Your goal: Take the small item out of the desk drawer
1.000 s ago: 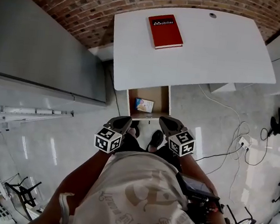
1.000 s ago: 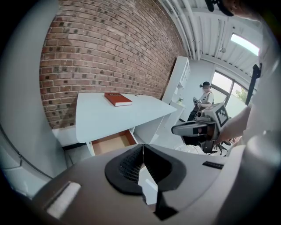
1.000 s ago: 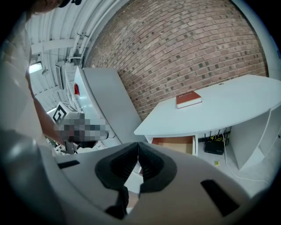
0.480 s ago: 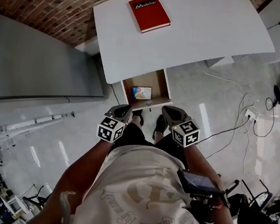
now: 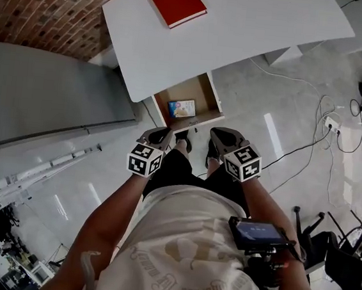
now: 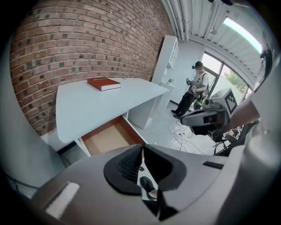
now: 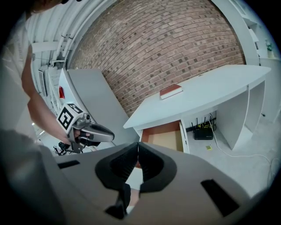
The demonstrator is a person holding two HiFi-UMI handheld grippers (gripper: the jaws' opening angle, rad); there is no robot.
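The whole head view has swung over the last second. The surface [image 5: 245, 25] has slid from the top centre into the upper left of the frame and now sits at a slant. The drawer [image 5: 204, 93] has gone with it and stays pulled open, just above centre.

Both grippers have kept their place low in the middle of the frame, just short of the drawer's front edge. The left gripper [image 5: 158, 137] has its jaws together with nothing between them, and the right gripper [image 5: 223, 138] likewise. The item [image 5: 182, 108], a small pale packet, lies flat in the drawer near its front, untouched.

So I judge that only my viewpoint has moved and the task has not. The drawer is ready, but I have not reached in yet. One pair of jaws must part before I go down for the item.

Around all this, a pale glossy floor [image 5: 280, 119] fills the right and lower left of the frame. A brick wall [image 5: 48, 5] takes the upper left corner, with a grey panel [image 5: 45, 94] below it. The white surface carries only a red book [image 5: 176, 2] at the top of the frame. Cables [image 5: 309, 145] trail across the floor at right.
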